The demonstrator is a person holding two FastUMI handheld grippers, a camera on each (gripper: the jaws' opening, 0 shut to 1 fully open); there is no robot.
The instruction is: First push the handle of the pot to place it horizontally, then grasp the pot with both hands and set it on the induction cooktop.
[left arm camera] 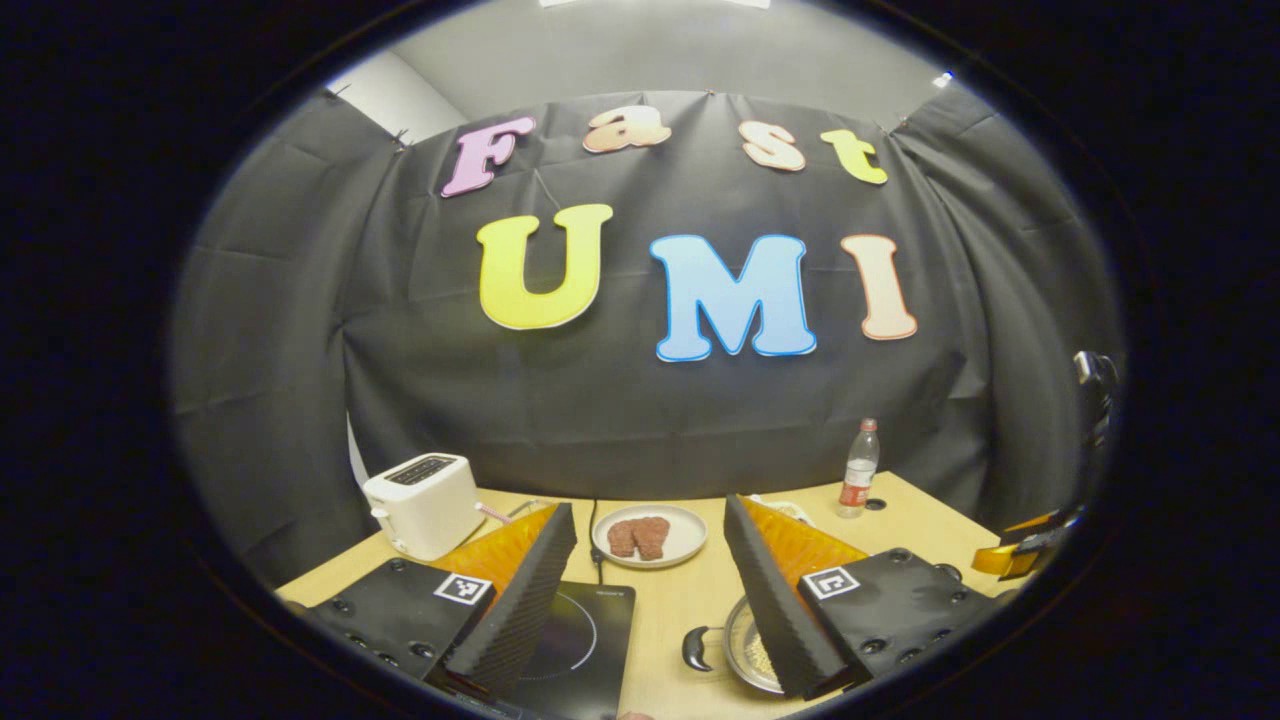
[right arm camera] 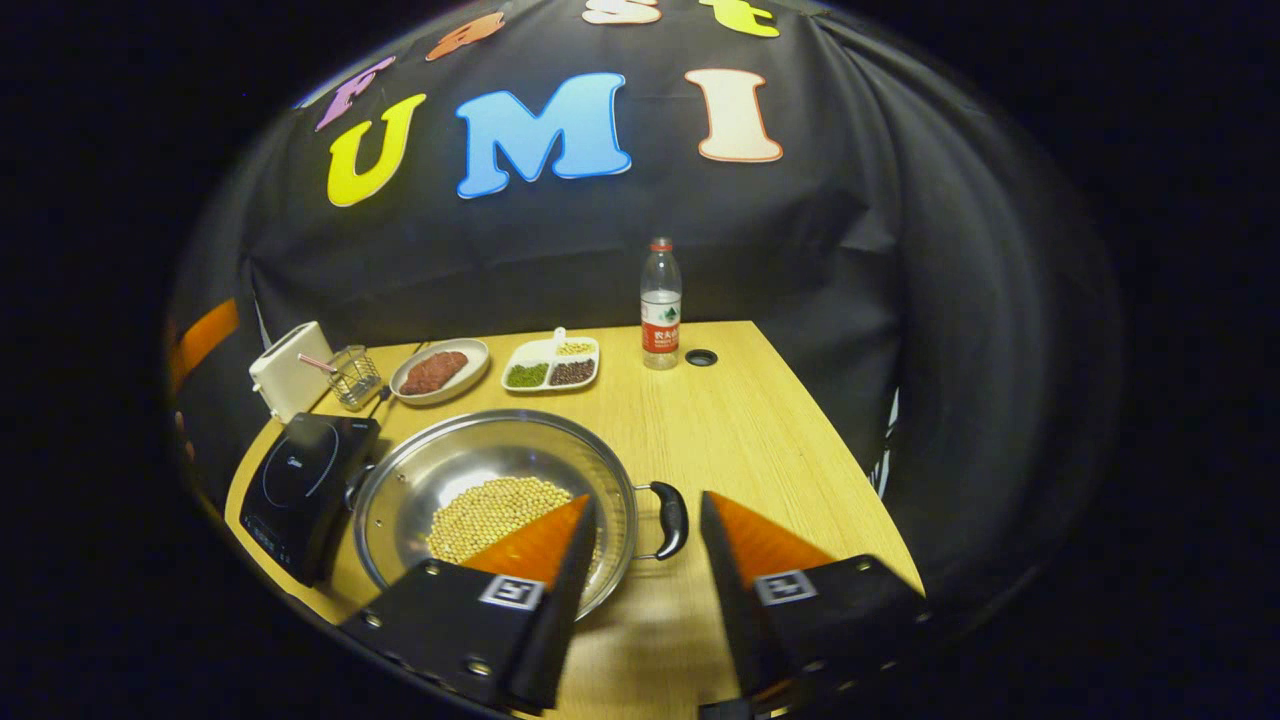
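The steel pot [right arm camera: 440, 470] stands on the wooden table and holds a layer of yellow beans [right arm camera: 495, 515]. Its black right handle [right arm camera: 672, 520] points to the right. My right gripper [right arm camera: 645, 500] hovers open just above and before that handle, its left finger over the pot's rim. The black induction cooktop [right arm camera: 305, 480] lies directly left of the pot. In the left gripper view, my left gripper [left arm camera: 648, 505] is open above the cooktop [left arm camera: 575, 640] and the pot's left handle [left arm camera: 697, 648]. The pot's rim [left arm camera: 742, 640] is half hidden behind its right finger.
A white toaster [right arm camera: 285, 370], a wire basket [right arm camera: 352, 375], a plate of meat [right arm camera: 438, 370], a divided dish of beans [right arm camera: 550, 365] and a water bottle [right arm camera: 660, 310] line the table's far side. The table's right edge [right arm camera: 850, 450] runs close to my right gripper.
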